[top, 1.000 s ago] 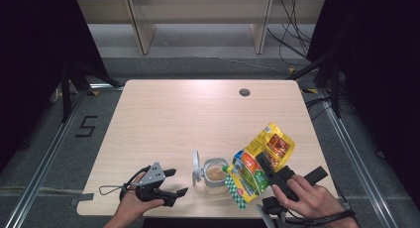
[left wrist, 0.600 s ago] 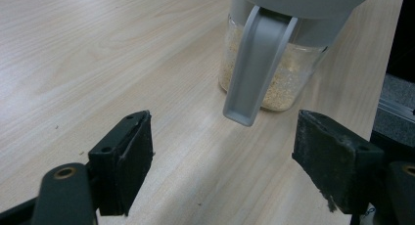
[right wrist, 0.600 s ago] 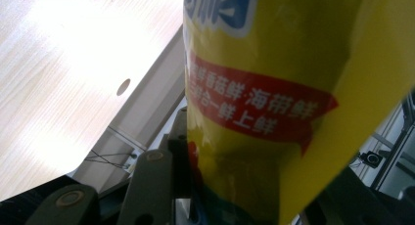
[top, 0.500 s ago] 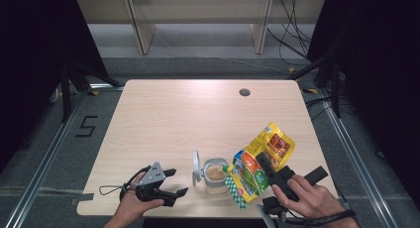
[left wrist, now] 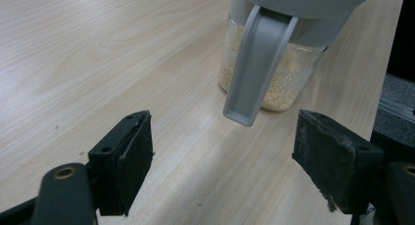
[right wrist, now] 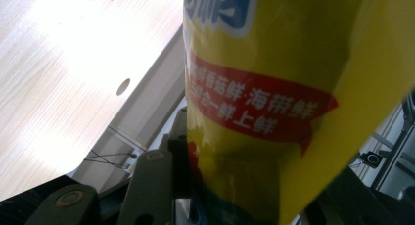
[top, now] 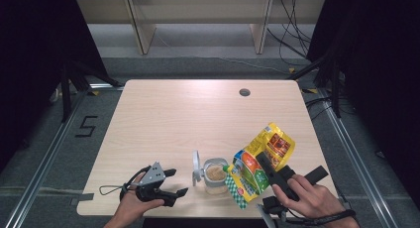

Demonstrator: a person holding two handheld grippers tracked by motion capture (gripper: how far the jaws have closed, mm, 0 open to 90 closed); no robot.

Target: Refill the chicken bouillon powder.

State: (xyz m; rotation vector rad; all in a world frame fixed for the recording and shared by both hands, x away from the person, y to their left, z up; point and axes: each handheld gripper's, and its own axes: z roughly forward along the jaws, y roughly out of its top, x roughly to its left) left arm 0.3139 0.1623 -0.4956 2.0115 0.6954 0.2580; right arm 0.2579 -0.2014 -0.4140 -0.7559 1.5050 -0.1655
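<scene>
jar (top: pixel 216 175) of beige granules sits near the table's (top: pixel 198 114) front edge, lid (top: pixel 196 167) flipped open on its left. right gripper (top: pixel 263 164) clamped on the yellow bag (top: pixel 260 161), tilted over the jar's right side. left gripper (top: pixel 171 183) left of jar, jaws apart, holding nothing. beyond the jar, bare wood to the far edge.

Colours I read on the bench

My bag (top: pixel 260 161) is yellow with red, green and blue print; jar (top: pixel 215 175) clear, tan grains, grey lid (left wrist: pixel 257 68); table (top: pixel 198 114) pale wood grain.
</scene>
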